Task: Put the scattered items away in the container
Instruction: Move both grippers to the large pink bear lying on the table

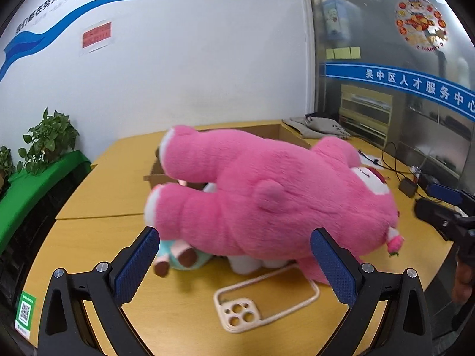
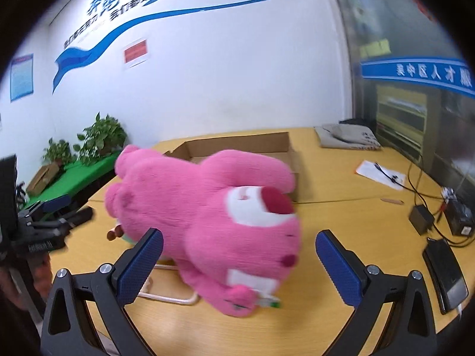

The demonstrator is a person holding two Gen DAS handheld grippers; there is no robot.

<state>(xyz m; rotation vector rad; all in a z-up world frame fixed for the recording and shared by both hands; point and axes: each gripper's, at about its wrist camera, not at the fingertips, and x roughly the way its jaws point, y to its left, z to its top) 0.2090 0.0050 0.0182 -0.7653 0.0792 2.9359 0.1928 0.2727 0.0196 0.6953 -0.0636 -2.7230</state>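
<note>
Far right on the wooden surface [image 2: 341, 190], folded grey cloth [image 2: 347, 138] sits by the glass. Nearer, a white paper [image 2: 378, 175], black cables [image 2: 415, 178], a black adapter [image 2: 421, 219] and a dark phone [image 2: 445, 276]. Far left, potted plants [image 2: 101, 139] above a green ledge [image 2: 77, 175].

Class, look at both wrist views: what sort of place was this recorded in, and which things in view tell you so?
Probably an office or public service centre, not a home. Clues: the blue slogan mural on the wall, the blue Chinese banner across the glass partition, and the wooden table with its cardboard box.
</note>
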